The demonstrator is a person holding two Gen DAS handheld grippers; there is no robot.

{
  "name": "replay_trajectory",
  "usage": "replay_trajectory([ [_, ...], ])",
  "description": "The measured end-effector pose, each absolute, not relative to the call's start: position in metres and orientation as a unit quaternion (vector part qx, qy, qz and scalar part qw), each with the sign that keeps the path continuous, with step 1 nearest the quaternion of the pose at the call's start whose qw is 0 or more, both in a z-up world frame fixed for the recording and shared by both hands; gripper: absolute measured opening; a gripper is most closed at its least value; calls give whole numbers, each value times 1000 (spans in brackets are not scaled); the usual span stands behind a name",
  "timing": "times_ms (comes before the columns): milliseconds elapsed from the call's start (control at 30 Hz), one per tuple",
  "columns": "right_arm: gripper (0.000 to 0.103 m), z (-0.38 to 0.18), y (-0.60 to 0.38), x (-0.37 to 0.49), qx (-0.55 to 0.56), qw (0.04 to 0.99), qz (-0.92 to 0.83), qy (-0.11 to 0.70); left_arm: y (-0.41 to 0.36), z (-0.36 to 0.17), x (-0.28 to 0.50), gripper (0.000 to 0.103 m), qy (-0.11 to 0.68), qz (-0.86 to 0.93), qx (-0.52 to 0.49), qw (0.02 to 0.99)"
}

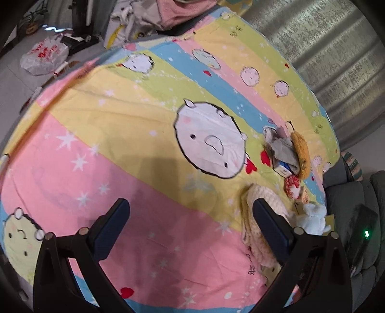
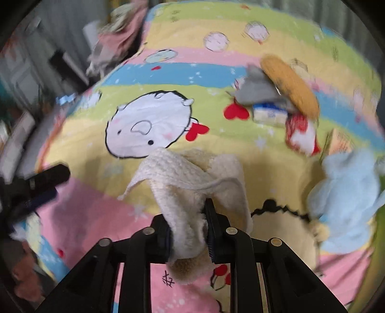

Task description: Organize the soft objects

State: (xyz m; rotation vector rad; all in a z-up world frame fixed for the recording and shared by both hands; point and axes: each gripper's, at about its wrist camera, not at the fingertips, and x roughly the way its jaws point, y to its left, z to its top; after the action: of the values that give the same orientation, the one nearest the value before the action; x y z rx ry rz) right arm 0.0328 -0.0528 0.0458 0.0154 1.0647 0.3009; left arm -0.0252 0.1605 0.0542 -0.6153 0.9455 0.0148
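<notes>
My right gripper (image 2: 189,218) is shut on a cream knitted cloth (image 2: 182,178), which bunches up between the jaws and drapes over the bed. In the left wrist view the same cream cloth (image 1: 267,204) lies partly behind my right-hand finger. My left gripper (image 1: 190,211) stands open above the pink stripe of the bedsheet (image 1: 144,183), with nothing between its fingers. A pale blue plush toy (image 2: 344,197) lies to the right of the cloth. Farther off sits a pile: a grey cloth (image 2: 257,89), a mustard knitted piece (image 2: 291,84), a small box (image 2: 269,113) and a red-and-white item (image 2: 300,134).
The colourful cartoon bedsheet (image 2: 168,72) covers the bed. Beyond its far edge are crumpled clothes (image 1: 154,14) and a plastic bag (image 1: 43,56) on the floor. A grey curtain (image 1: 324,48) hangs to the right. My left gripper's tip (image 2: 45,178) shows at the left of the right wrist view.
</notes>
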Motion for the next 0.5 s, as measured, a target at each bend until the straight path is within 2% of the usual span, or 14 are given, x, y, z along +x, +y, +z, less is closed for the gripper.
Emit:
replay_trajectory([
  [67,31,45,-62,32,33,846,152,509,157,51,-23,102,456,-9,-297,839],
  [133,43,47,-69,27,45,843,164,511,149,51,-21,102,460,-25,-296,836],
  [200,63,50,-78,20,68,839,174,511,138,50,-19,102,468,-48,-291,833],
  [267,70,53,-85,13,85,837,186,508,125,48,-16,102,477,-71,-285,828],
  [433,72,71,-111,1,105,843,198,488,106,45,-14,102,490,-104,-276,820],
  [500,76,76,-122,2,121,848,199,476,100,44,-14,102,491,-118,-278,817],
])
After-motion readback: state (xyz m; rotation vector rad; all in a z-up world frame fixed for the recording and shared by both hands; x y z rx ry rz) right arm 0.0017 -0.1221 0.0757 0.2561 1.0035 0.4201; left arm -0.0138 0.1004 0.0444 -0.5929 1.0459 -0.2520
